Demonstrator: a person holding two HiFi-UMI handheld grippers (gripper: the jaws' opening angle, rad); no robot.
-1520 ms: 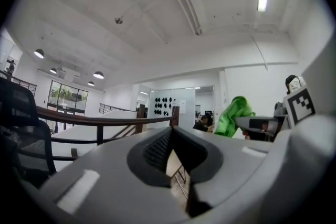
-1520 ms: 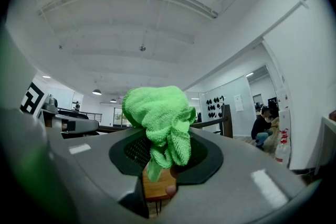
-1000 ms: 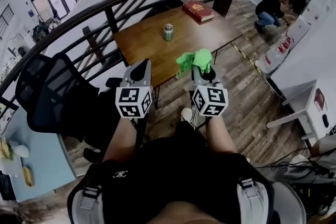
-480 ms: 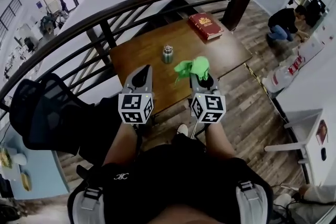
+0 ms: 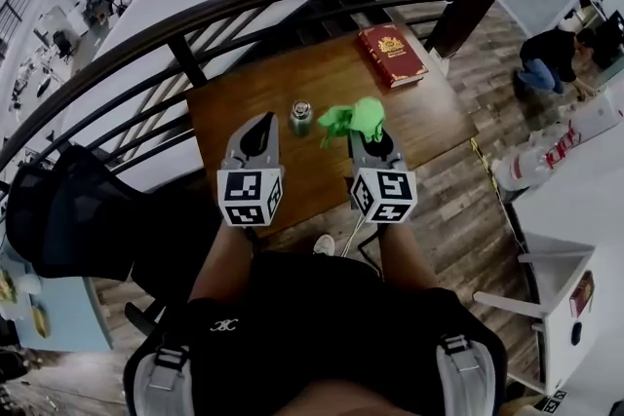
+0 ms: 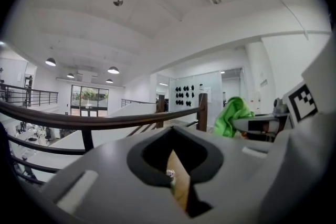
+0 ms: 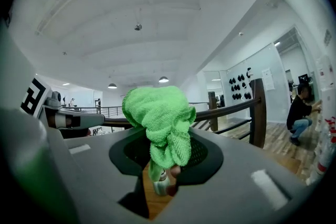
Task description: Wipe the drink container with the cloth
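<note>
A small metal drink container (image 5: 300, 116) stands upright on the brown wooden table (image 5: 253, 93). My right gripper (image 5: 370, 128) is shut on a bright green cloth (image 5: 356, 118), which bunches over its jaws just right of the container. In the right gripper view the cloth (image 7: 160, 118) hangs between the jaws and the container (image 7: 161, 184) shows below it. My left gripper (image 5: 258, 126) is shut and holds nothing, hovering just left of and nearer than the container. In the left gripper view the container (image 6: 169, 175) peeks through the jaw opening.
A red book (image 5: 391, 55) lies at the table's far right corner. A dark curved railing (image 5: 195, 15) runs behind the table. A black chair (image 5: 68, 209) stands to the left. A person (image 5: 551, 63) crouches on the wood floor at far right.
The table and container have come nearer and now lie just under both grippers. The cloth stays clamped in the right gripper, now right beside the container. Left gripper stays shut.
</note>
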